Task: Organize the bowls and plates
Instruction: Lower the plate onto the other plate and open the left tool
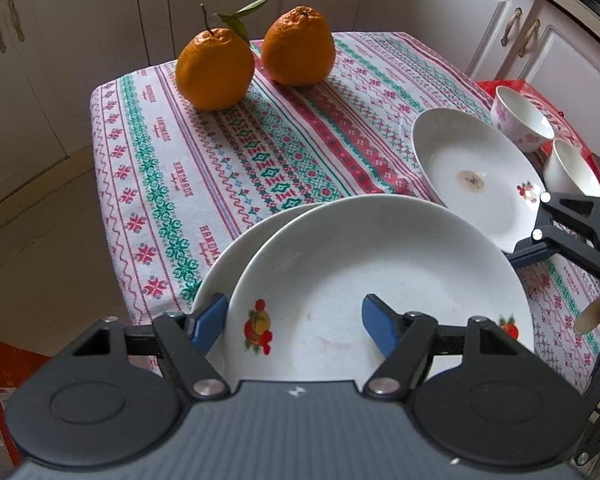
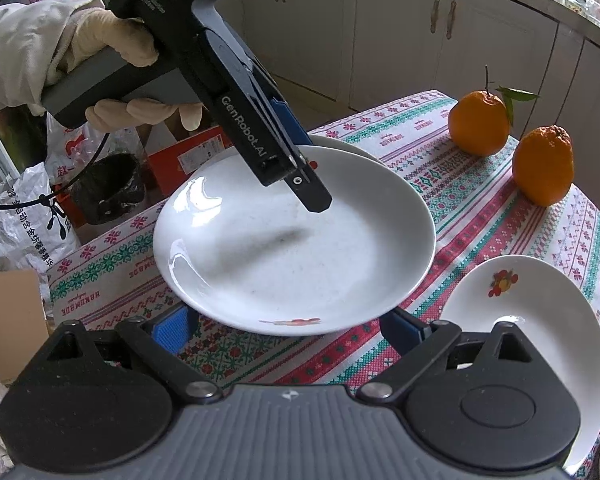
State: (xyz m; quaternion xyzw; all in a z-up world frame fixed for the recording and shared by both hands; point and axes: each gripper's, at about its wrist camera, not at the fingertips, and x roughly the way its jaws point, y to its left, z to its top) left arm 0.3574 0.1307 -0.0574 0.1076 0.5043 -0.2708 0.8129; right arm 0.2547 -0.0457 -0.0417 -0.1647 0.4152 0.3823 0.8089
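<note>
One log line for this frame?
left gripper: open, straddling top plate rim | right gripper: open, near plate edge | stained plate, floral bowl, white bowl: unstacked

From my left wrist feed I see cream cabinet doors (image 1: 80,40) with metal handles (image 1: 516,28) wrapping the room from nine to two o'clock, and pale floor (image 1: 32,248) at eight. The surface wears a patterned cloth (image 1: 204,152). My right wrist feed shows plastic bags (image 2: 16,216) and cardboard boxes (image 2: 14,320) at nine o'clock.
</note>
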